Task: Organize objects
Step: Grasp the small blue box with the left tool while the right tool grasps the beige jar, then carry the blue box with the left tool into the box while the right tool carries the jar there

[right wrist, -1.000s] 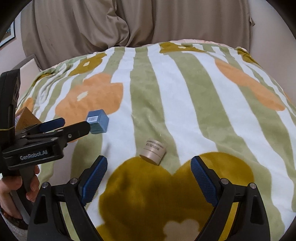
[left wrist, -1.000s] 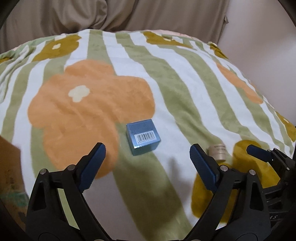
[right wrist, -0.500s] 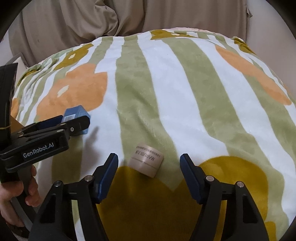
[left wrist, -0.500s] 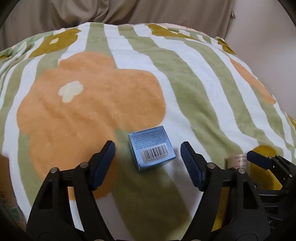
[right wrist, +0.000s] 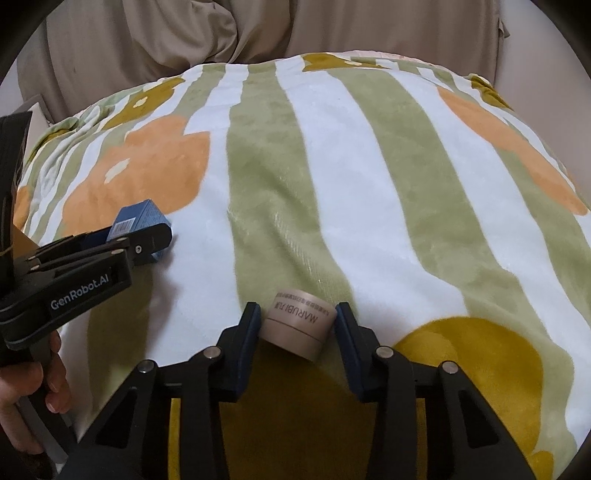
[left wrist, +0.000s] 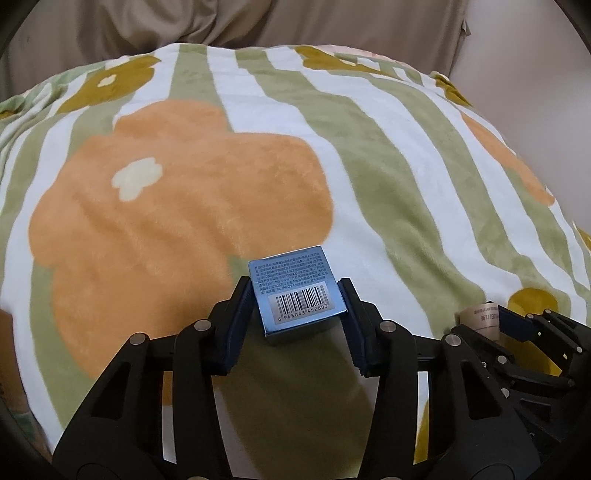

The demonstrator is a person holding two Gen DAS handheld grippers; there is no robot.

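A small blue box [left wrist: 297,291] with a barcode on top sits on the flowered blanket. My left gripper [left wrist: 295,295] is shut on it, one pad on each side. The box also shows in the right wrist view [right wrist: 142,218], between the left gripper's fingers. A beige round jar [right wrist: 299,325] marked MARUBI lies on its side on the blanket. My right gripper [right wrist: 297,317] is shut on it, pads touching both sides. The jar also shows at the right edge of the left wrist view [left wrist: 480,317].
The blanket [left wrist: 332,147] with green and white stripes and orange and mustard flowers covers a rounded bed surface. Beige fabric [right wrist: 184,33] hangs behind it. A cardboard-brown object [right wrist: 22,240] lies at the left edge. The person's hand [right wrist: 26,398] holds the left gripper.
Both grippers moved forward and closed: the left one onto the blue box, the right one onto the beige jar. Both were open around them half a second ago.
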